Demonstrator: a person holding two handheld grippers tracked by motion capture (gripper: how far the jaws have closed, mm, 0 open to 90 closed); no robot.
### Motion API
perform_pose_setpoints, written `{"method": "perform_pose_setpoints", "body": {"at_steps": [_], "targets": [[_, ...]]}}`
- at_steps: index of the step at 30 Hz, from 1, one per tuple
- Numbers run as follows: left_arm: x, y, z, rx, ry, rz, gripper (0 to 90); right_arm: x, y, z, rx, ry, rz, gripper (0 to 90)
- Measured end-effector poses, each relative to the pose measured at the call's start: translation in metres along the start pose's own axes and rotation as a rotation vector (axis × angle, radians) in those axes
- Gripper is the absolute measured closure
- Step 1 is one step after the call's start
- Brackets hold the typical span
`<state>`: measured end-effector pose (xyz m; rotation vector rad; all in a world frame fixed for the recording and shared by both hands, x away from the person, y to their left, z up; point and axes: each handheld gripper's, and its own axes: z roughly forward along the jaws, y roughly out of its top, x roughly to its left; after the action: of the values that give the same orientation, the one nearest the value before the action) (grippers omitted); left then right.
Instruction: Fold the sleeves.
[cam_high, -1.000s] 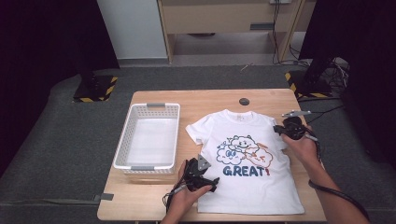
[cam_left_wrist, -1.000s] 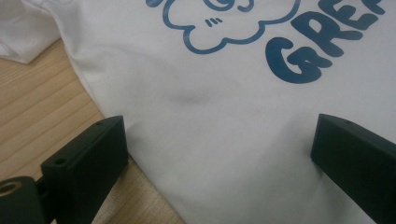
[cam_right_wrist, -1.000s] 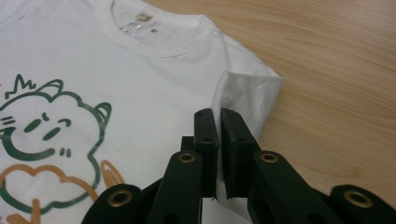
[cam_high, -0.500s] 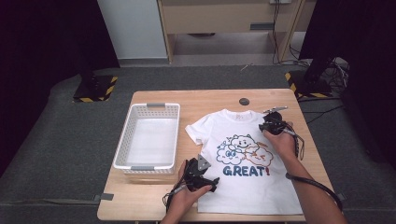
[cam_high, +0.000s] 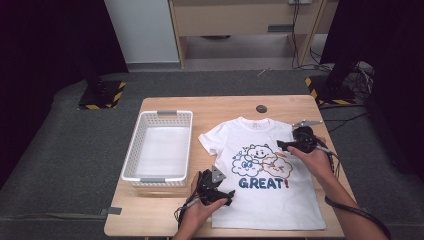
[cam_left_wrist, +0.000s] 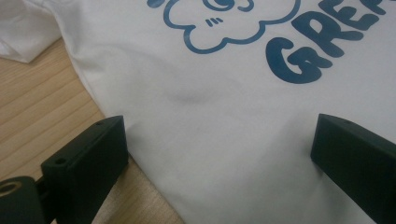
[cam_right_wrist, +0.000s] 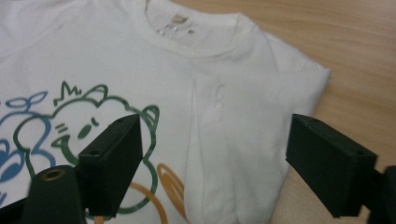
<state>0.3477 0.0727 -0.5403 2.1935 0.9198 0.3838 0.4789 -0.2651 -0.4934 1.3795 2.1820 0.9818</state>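
Right gripper (cam_high: 285, 145), jaws just opened, hovers seemingly above T-shirt's (cam_high: 267, 200) folded sleeve.

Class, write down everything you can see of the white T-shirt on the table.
The white T-shirt lies front up on the wooden table, collar away from the person, soft cotton-like cloth. Its print shows blue, green and orange cartoon clouds above the blue word GREAT. One sleeve is folded in over the body, leaving a lengthwise crease. A white basket sits beside it, apart.

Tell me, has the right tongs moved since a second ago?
Yes. The right tongs moved left, from the table's right edge onto the shirt.
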Motion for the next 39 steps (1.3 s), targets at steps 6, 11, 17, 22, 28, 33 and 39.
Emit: {"method": "perform_pose_setpoints", "body": {"at_steps": [6, 11, 17, 22, 28, 33, 39], "targets": [[0.0, 0.0, 0.0, 0.0, 0.002, -0.003, 3.5, 0.014, -0.035, 0.015, -0.005, 0.029, -0.022, 8.2], [-0.001, 0.0, 0.0, 0.006, 0.002, -0.004, 1.6, 0.02, -0.044, 0.024, -0.005, 0.012, -0.073, 5.4], [-0.003, 0.003, -0.001, 0.039, -0.003, -0.001, 1.4, 0.021, -0.045, 0.024, -0.003, 0.005, -0.078, 5.3], [-0.003, 0.008, -0.003, 0.056, 0.018, 0.016, 3.1, 0.021, -0.045, 0.024, -0.003, 0.01, -0.08, 5.1], [-0.001, 0.017, -0.005, 0.051, 0.021, 0.01, 4.1, 0.018, -0.047, 0.022, -0.002, 0.022, -0.088, 5.1], [0.001, 0.029, -0.005, 0.038, 0.031, 0.008, 4.3, 0.016, -0.049, 0.02, -0.002, 0.02, -0.09, 5.1], [0.007, 0.045, -0.004, 0.034, 0.047, 0.014, 4.3, 0.013, -0.053, 0.015, -0.002, 0.02, -0.09, 5.1]]}}
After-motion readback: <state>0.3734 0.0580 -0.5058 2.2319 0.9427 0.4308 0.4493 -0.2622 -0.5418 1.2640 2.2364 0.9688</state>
